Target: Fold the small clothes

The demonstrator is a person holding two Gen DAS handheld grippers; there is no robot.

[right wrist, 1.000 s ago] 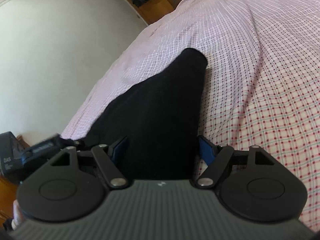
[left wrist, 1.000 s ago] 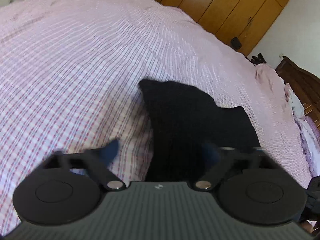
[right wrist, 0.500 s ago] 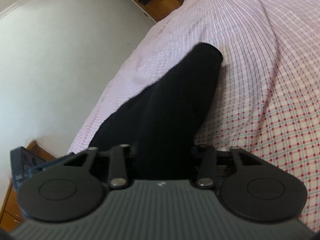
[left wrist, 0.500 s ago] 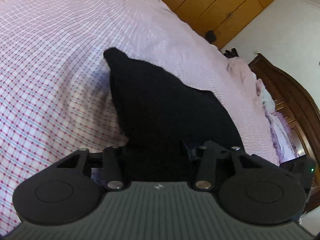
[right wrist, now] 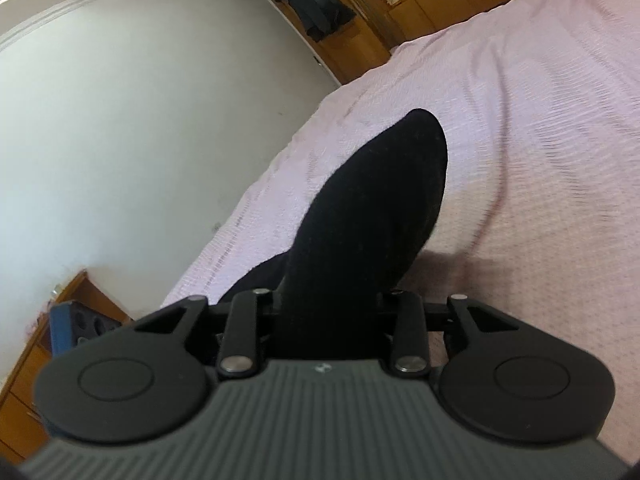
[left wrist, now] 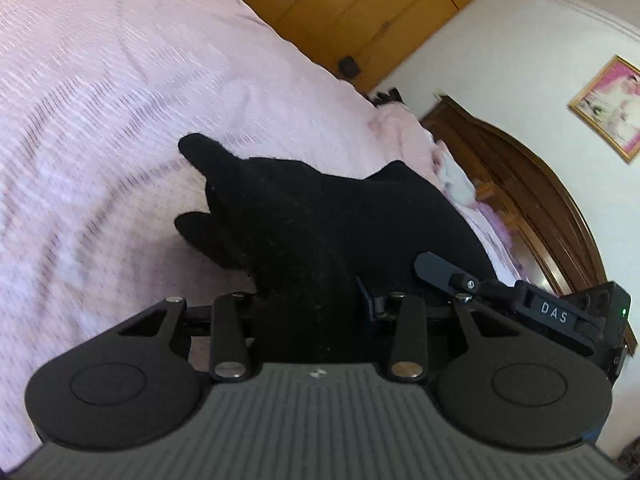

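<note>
**Both grippers clamped on a black garment above the bed**

The left gripper (left wrist: 310, 300) has just been closing its jaws, and the small black knitted garment (left wrist: 320, 232) sits between them, pinched at its near edge. From the grip the cloth runs toward twelve o'clock, with one pointed corner at about ten o'clock and a second lobe drooping below it onto the pink checked cotton bedspread (left wrist: 100, 100). At three o'clock in the left wrist view the other gripper's dark body, marked DAS, lies just beside the cloth.

The right gripper (right wrist: 328, 312) has also just been closing, and its jaws pinch the same black garment (right wrist: 372, 208), which rises from them toward one o'clock and ends in a rounded tip over the bedspread (right wrist: 540, 120). The pads themselves are hidden by the fabric, so the exact point of contact is unclear.

A yellow wooden wardrobe (left wrist: 360, 12) stands at twelve o'clock in the left view, a dark carved wooden headboard (left wrist: 540, 184) at two o'clock, and a gold-framed picture (left wrist: 608, 108) hangs on the wall beside it.
</note>
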